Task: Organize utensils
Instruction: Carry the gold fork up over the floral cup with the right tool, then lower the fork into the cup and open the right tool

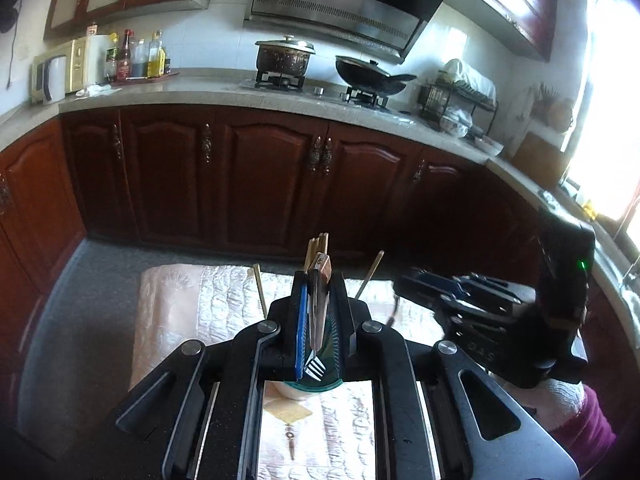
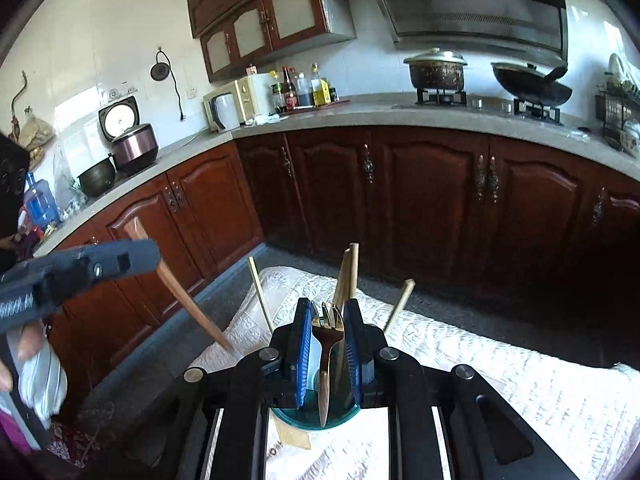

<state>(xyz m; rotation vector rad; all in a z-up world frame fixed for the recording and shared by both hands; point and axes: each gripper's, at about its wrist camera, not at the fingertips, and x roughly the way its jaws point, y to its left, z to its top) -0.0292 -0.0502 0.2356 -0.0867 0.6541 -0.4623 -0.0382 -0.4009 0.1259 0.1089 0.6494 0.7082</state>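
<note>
My left gripper (image 1: 319, 280) is shut on a wooden-handled utensil (image 1: 320, 304), held above a teal glass holder (image 1: 320, 384) with its metal end (image 1: 316, 368) at the rim. In the right wrist view the left gripper (image 2: 152, 254) grips that wooden handle (image 2: 192, 308) at the left. My right gripper (image 2: 328, 320) is shut on a gold fork (image 2: 328, 344) that hangs tines up over the teal holder (image 2: 316, 416). Several chopsticks (image 2: 346, 276) stand in the holder. The right gripper also shows at the right of the left wrist view (image 1: 416, 280).
The holder stands on a table with a white embroidered cloth (image 2: 500, 376). Dark wooden cabinets (image 1: 272, 176) and a grey counter (image 1: 200, 94) with a pot (image 1: 284, 56), wok (image 1: 372, 76), bottles and microwave lie beyond. Grey floor (image 1: 92, 304) is to the left.
</note>
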